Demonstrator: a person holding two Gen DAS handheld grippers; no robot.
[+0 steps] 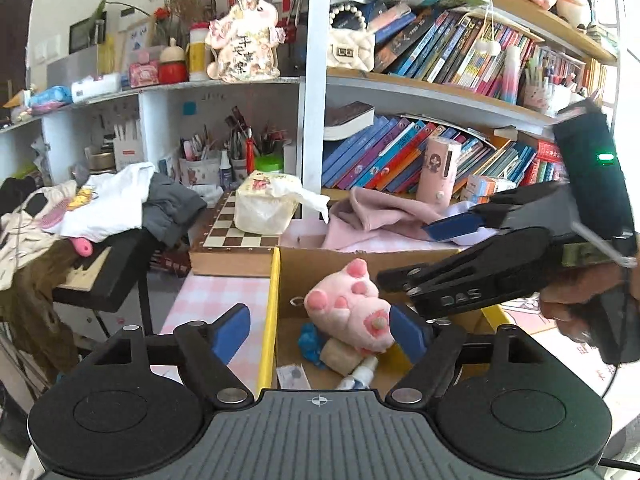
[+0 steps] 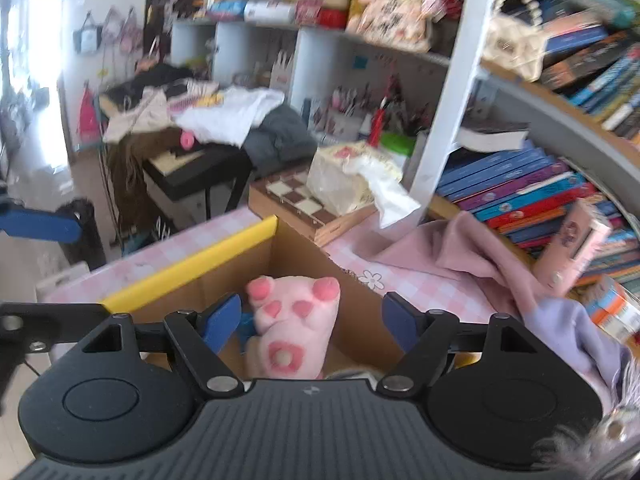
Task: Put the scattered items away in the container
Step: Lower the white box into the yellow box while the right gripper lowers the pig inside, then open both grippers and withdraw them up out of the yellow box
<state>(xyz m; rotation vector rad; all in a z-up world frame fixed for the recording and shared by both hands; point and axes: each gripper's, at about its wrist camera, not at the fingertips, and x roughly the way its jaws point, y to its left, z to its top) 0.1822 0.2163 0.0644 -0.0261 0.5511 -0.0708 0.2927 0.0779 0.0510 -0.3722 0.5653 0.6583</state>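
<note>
Nearest the lens in both wrist views, the grippers' black housings fill the lower frame. Left gripper (image 1: 318, 334): blue pads spread wide, nothing between them pressed; it hangs over the near edge of the cardboard box (image 1: 404, 258). Right gripper (image 2: 312, 322): pads likewise apart and free, poised above the same box; in the left wrist view it enters from the right, held by a hand (image 1: 576, 300). Bookshelf (image 1: 440, 92): crowded with slanted books, rises behind the table. Table (image 1: 216, 296): covered in pink-and-white check cloth. Box: open-topped, with a yellow rim strip (image 1: 269, 312) along one side. Heap of clothes (image 1: 112, 204): lies on a separate stand to the left. Pink cloth (image 1: 372, 212): crumpled on the table behind the box, outside it. Chessboard case (image 1: 236, 244): sits beside the box's far corner, a tissue box (image 1: 266, 204) on top. Pink plush paw (image 1: 352, 304): lies inside the box, pads upward, below both grippers and touching neither. Beside it in the box: a blue object (image 1: 310, 342), a small white bottle (image 1: 360, 374), a small packet (image 1: 294, 376)
</note>
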